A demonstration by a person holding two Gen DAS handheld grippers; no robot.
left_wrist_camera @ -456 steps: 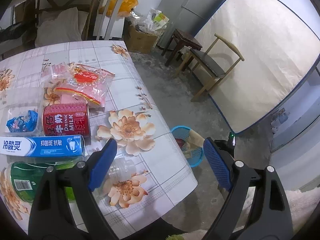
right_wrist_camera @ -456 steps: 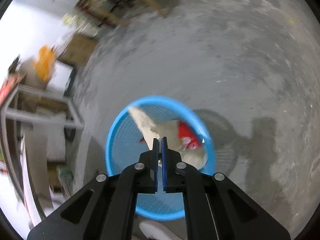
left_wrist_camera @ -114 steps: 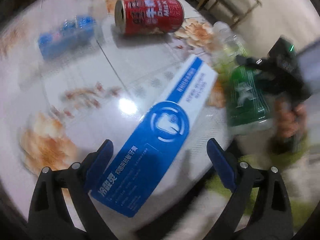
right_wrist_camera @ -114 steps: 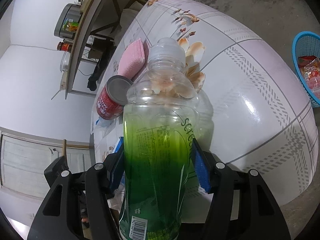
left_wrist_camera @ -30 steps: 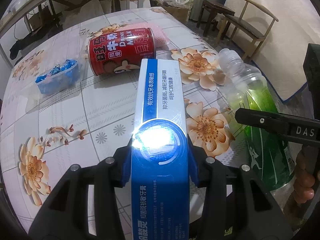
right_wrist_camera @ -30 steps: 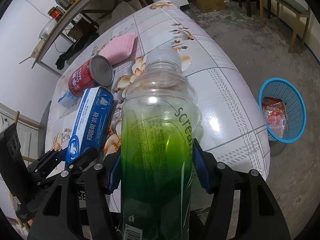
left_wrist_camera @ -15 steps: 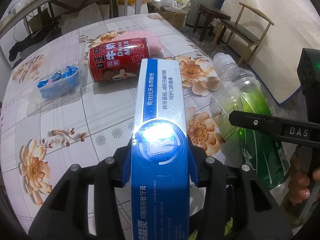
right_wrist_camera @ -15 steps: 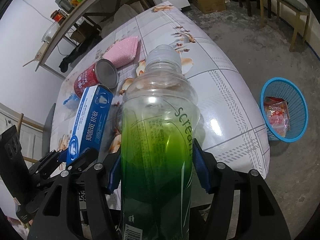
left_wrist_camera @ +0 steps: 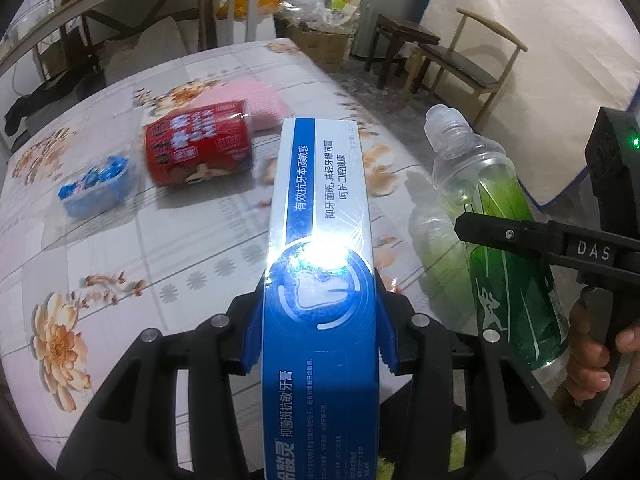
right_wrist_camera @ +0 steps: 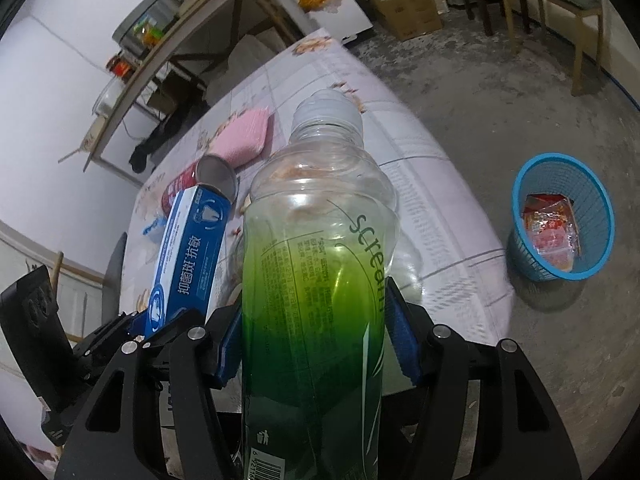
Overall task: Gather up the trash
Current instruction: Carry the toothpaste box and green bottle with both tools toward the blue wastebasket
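Observation:
My left gripper (left_wrist_camera: 318, 332) is shut on a blue and white toothpaste box (left_wrist_camera: 324, 216) and holds it above the table's near edge. My right gripper (right_wrist_camera: 316, 344) is shut on a green plastic bottle (right_wrist_camera: 316, 288), which also shows in the left wrist view (left_wrist_camera: 500, 236) to the right of the box. The box shows in the right wrist view (right_wrist_camera: 188, 264) to the left of the bottle. A blue trash basket (right_wrist_camera: 560, 216) stands on the floor to the right of the table, with wrappers inside.
On the flowered table (left_wrist_camera: 120, 240) lie a red milk can (left_wrist_camera: 200, 148), a pink pad (left_wrist_camera: 248, 96) and a blue-filled wrapper (left_wrist_camera: 94, 188). A wooden chair (left_wrist_camera: 464, 60), a stool and a cardboard box (right_wrist_camera: 408, 8) stand beyond the table.
Both grippers have lifted and drawn back a little with the box and the bottle. The table items sit farther off and the basket shows more fully in the right wrist view.

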